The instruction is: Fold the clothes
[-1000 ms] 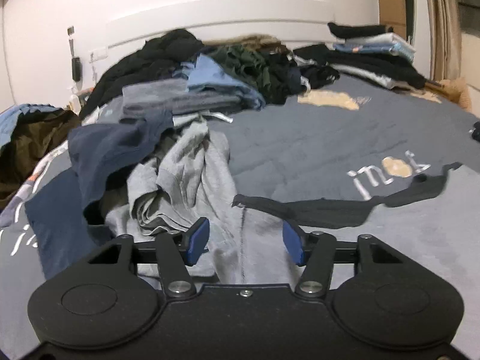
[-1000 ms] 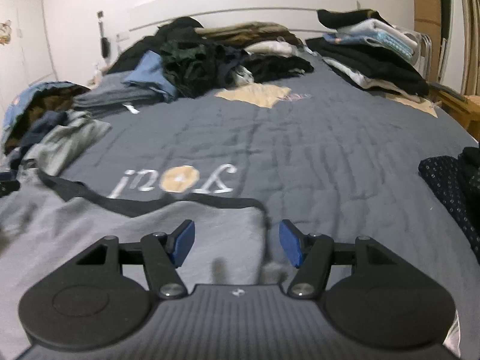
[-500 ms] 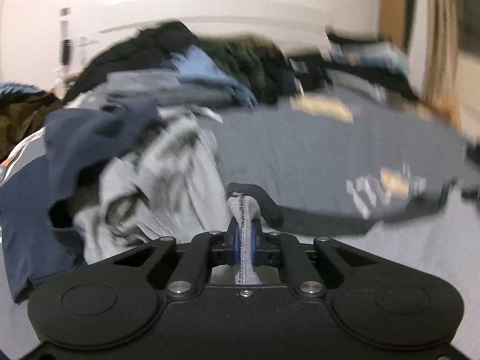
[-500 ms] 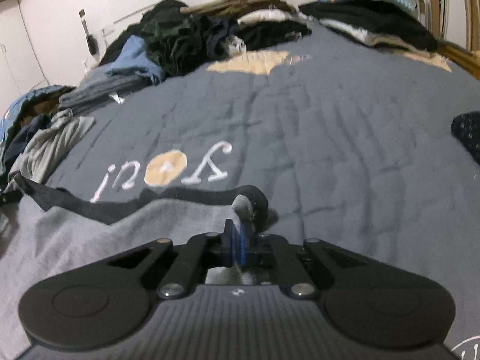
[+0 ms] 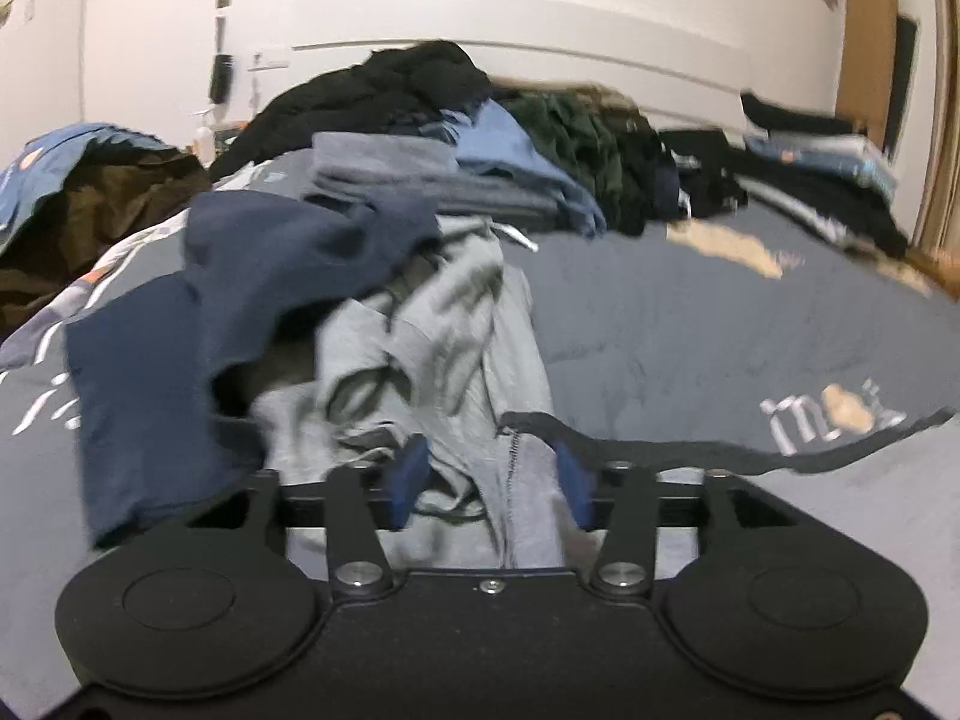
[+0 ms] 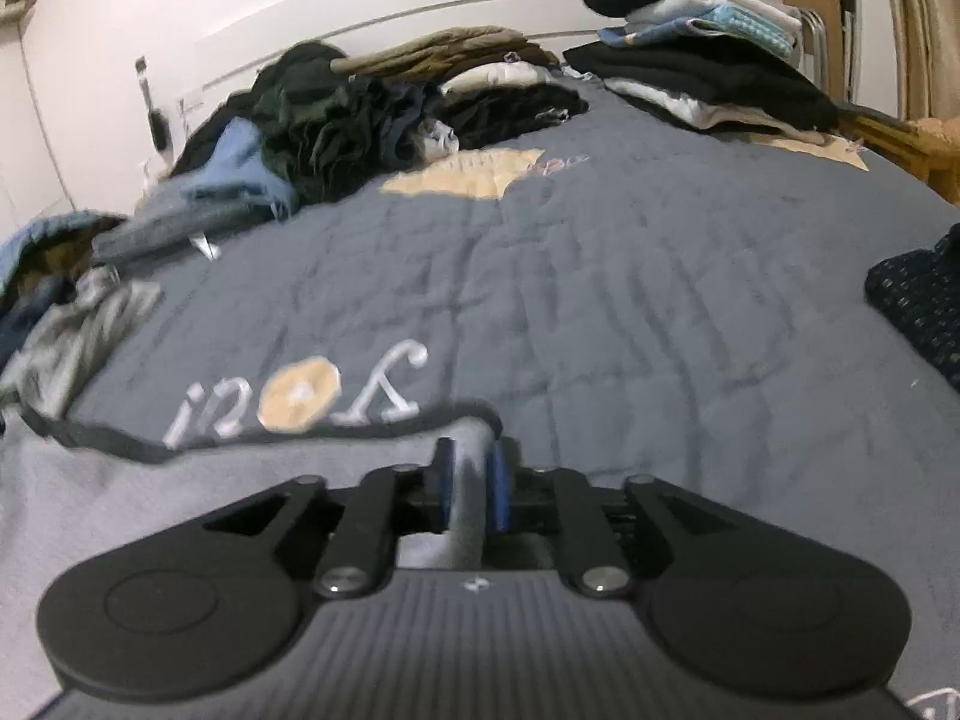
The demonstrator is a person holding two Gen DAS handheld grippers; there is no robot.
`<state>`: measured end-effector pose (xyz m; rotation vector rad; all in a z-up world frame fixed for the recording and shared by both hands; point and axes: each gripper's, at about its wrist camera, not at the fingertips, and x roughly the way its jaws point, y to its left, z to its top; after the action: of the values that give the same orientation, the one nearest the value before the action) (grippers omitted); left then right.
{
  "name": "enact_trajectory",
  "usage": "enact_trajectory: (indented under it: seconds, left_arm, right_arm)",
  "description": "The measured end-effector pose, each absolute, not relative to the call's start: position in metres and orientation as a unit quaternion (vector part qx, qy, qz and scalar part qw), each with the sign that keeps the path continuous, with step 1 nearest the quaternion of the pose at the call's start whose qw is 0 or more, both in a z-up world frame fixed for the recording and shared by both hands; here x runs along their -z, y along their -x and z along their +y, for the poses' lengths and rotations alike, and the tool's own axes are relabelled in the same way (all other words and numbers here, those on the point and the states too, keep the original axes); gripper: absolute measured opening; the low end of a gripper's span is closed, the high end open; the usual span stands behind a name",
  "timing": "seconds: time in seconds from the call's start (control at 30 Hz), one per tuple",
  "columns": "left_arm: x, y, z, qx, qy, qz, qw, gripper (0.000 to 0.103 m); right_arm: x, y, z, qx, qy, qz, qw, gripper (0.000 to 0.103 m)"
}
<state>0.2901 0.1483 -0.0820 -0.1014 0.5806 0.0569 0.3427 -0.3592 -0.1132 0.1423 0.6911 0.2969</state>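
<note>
Left wrist view, soft grey garment [image 5: 528,498], black-trimmed edge, quilted bedspread [image 5: 690,324].

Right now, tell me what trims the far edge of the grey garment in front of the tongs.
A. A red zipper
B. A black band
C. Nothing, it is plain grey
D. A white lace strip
B: a black band runs along the far edge of the grey garment, seen in both wrist views.

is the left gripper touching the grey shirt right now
Apart. The left wrist view shows the left gripper opening, blue pads clear on both sides of the grey shirt lying between them.
</note>
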Motion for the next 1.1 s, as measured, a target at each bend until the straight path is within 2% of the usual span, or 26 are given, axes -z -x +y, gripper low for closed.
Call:
enact_trajectory:
  seconds: [0.03, 0.07, 0.23, 0.43, 0.6, 0.77, 1.1]
  left_arm:
    - [0.074, -0.279, 0.152, -0.027, 0.066, 0.278, 0.958, 0.050]
    - [0.066, -0.267, 0.155, -0.025, 0.082, 0.270, 0.959, 0.050]
    - [0.040, -0.192, 0.149, -0.021, 0.142, 0.242, 0.960, 0.050]
    - [0.040, -0.114, 0.150, -0.031, 0.236, 0.222, 0.946, 0.052]
    - [0.060, -0.083, 0.151, -0.033, 0.230, 0.234, 0.944, 0.052]
    - [0.081, -0.078, 0.152, -0.045, 0.222, 0.252, 0.941, 0.052]
    - [0.114, -0.095, 0.138, -0.038, 0.201, 0.289, 0.935, 0.054]
  right_arm:
    - [0.103, -0.338, -0.362, -0.149, -0.076, 0.332, 0.928, 0.041]
    - [0.092, -0.332, -0.365, -0.153, -0.083, 0.328, 0.928, 0.047]
    - [0.054, -0.276, -0.378, -0.164, -0.131, 0.305, 0.929, 0.053]
    - [0.054, -0.196, -0.382, -0.159, -0.152, 0.308, 0.926, 0.054]
    - [0.073, -0.144, -0.393, -0.123, -0.122, 0.311, 0.934, 0.054]
    - [0.100, -0.132, -0.406, -0.076, -0.085, 0.339, 0.934, 0.054]
    - [0.142, -0.128, -0.388, -0.100, -0.100, 0.365, 0.920, 0.054]
